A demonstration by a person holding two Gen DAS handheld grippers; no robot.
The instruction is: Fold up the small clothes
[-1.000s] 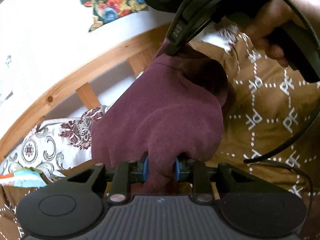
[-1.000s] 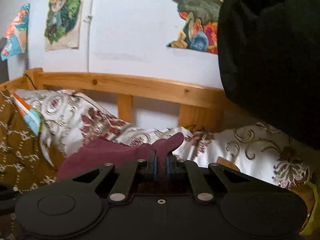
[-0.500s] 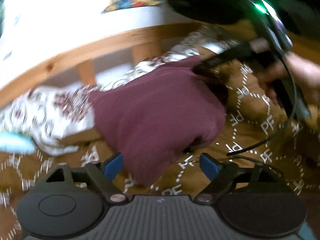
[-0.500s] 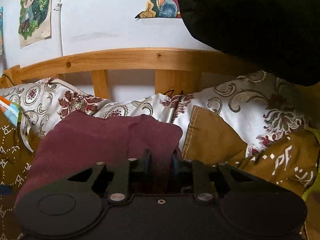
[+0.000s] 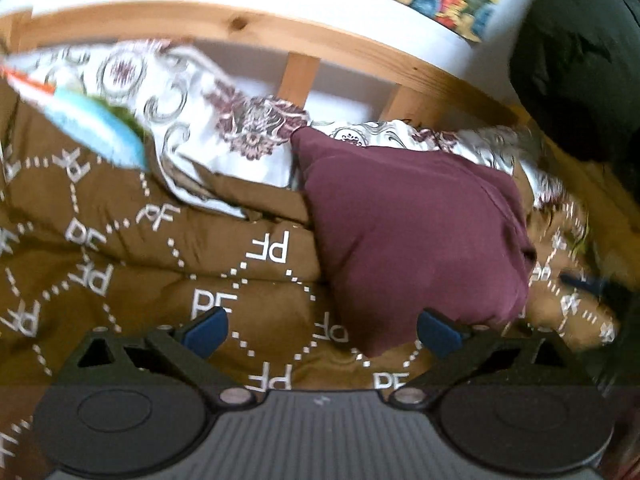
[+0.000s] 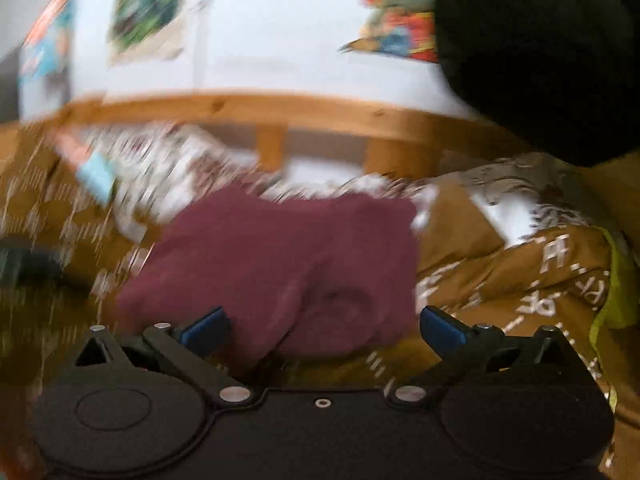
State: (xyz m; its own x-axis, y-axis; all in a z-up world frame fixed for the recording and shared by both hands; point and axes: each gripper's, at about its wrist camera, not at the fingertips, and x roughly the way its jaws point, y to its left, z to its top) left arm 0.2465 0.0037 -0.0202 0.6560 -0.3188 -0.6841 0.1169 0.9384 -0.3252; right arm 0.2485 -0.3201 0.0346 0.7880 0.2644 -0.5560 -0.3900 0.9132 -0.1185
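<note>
A maroon garment [image 5: 416, 240] lies folded in a rough rectangle on the brown quilt [image 5: 160, 264] printed with white letters. My left gripper [image 5: 323, 332] is drawn back from it, its jaws opening wide. Only the garment's near corner reaches between the blue pads [image 5: 206, 330], and neither pad touches it. In the blurred right wrist view the same maroon garment [image 6: 280, 256] lies just ahead of my right gripper [image 6: 324, 330], whose jaws are opening too. The cloth's near edge sits between its pads [image 6: 440, 328] without being pressed.
A wooden bed rail [image 5: 340, 44] runs along the white wall behind floral white bedding [image 5: 224, 132]. A blue and orange striped cloth [image 5: 92, 120] lies at the left. Posters [image 6: 152, 8] hang on the wall. The person's black clothing [image 6: 540, 60] fills the upper right. A yellow-green cloth [image 6: 616, 292] is at the right edge.
Both grippers were shut on the maroon garment and held it up. They have let go and opened wide, and the garment now lies on the quilt. Both hands have pulled back.
</note>
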